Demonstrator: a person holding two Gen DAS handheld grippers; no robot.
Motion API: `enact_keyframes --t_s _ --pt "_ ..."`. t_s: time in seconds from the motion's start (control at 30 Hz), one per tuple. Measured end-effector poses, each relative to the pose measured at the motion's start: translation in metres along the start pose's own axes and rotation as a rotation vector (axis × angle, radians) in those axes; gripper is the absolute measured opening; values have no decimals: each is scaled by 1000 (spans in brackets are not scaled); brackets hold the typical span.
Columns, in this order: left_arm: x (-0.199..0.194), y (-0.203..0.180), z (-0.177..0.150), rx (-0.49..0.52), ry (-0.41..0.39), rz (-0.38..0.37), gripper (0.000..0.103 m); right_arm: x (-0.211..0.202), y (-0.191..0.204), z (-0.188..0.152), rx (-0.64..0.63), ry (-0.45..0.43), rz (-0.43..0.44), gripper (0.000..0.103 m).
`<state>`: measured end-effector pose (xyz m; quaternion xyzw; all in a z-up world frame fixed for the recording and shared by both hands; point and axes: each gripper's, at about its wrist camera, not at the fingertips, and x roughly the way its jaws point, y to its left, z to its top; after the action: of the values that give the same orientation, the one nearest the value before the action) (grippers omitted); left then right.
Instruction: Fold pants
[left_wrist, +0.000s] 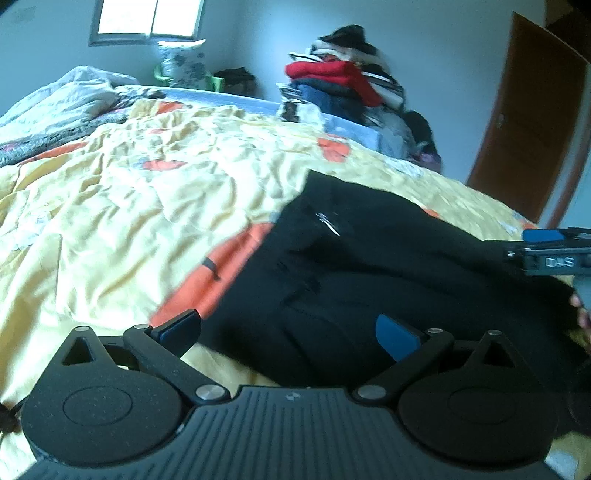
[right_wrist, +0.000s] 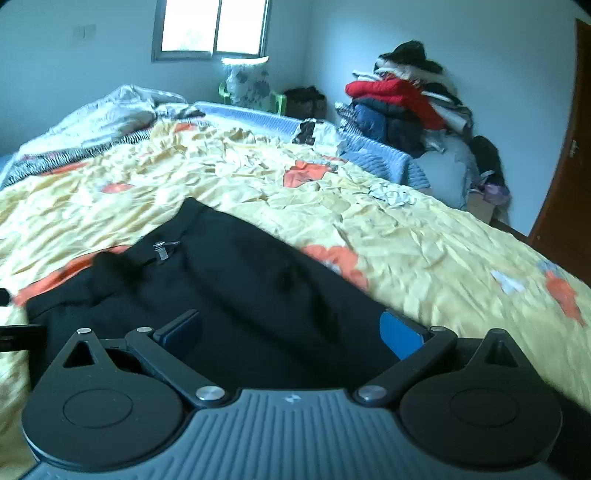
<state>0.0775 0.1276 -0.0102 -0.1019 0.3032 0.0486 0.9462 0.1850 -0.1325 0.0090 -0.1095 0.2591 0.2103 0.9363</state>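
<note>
Black pants (left_wrist: 369, 266) lie flat on the yellow bedspread (left_wrist: 129, 192), a small white label showing near their far end. My left gripper (left_wrist: 290, 334) is open, its blue pads wide apart just above the near edge of the pants. The right gripper's body (left_wrist: 554, 254) pokes in at the right edge of that view. In the right wrist view the pants (right_wrist: 240, 288) run away from me on the bedspread (right_wrist: 424, 240). My right gripper (right_wrist: 291, 330) is open over their near end and holds nothing.
A pile of clothes (right_wrist: 402, 107) with a red jacket is stacked by the far right of the bed. Crumpled white bedding (right_wrist: 110, 114) lies at the far left. A brown door (left_wrist: 532, 122) stands to the right, a window (right_wrist: 214, 27) on the far wall.
</note>
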Motion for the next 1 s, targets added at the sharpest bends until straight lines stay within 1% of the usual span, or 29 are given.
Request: enact_keyframes --t_s 0.1,0.17,0.23,0.27,0.3,0.33,0.37,0.4,0.43,0.5,0.53,0.6,0.63,0.67,0.73,0.77,0.8,0.87,0.93,0.97,1.0 --pt "6 9 9 -27 -1 20 102 42 -5 21 12 87 29 103" --pt "11 13 13 -37 10 27 102 65 0 24 -20 120 67 103" --pt "17 15 16 -40 24 26 102 85 7 26 -69 145 54 102" --pt "17 15 15 -37 27 27 102 90 10 26 -84 147 42 95" --pt "18 16 15 -34 27 26 102 95 12 27 -96 144 48 85" --pt "18 16 16 -29 24 26 102 99 10 27 -91 151 79 57" --pt "19 16 17 -23 19 29 102 106 7 29 -61 165 113 50" --pt "21 15 18 -17 15 34 102 110 2 30 -17 171 144 37" --pt "22 14 20 -14 15 39 102 113 -1 31 10 174 171 32" --pt "27 13 26 -15 14 39 102 116 -4 34 23 170 195 32" --pt "27 13 29 -17 12 33 102 115 -6 37 29 161 223 33" --pt "27 12 34 -18 3 32 102 117 -16 42 49 168 264 61" --pt "26 12 36 -18 -3 35 102 117 -20 45 55 160 260 83" --pt "26 11 38 -17 -6 37 102 117 -25 48 60 138 265 87" --pt "27 11 39 -15 -7 42 102 120 -39 55 107 109 340 86" --pt "28 10 40 -15 -5 46 102 123 -46 59 139 101 362 86" --pt "29 10 40 -15 -1 49 102 130 -51 61 160 106 361 86" --pt "33 10 41 -13 13 52 102 151 -49 64 136 187 314 86" --pt "36 9 42 -10 18 52 102 170 -42 59 79 265 303 87" --pt "37 9 42 -6 16 55 102 172 -37 56 27 258 299 82" --pt "38 10 43 -2 13 62 102 169 -31 55 -32 228 304 71"
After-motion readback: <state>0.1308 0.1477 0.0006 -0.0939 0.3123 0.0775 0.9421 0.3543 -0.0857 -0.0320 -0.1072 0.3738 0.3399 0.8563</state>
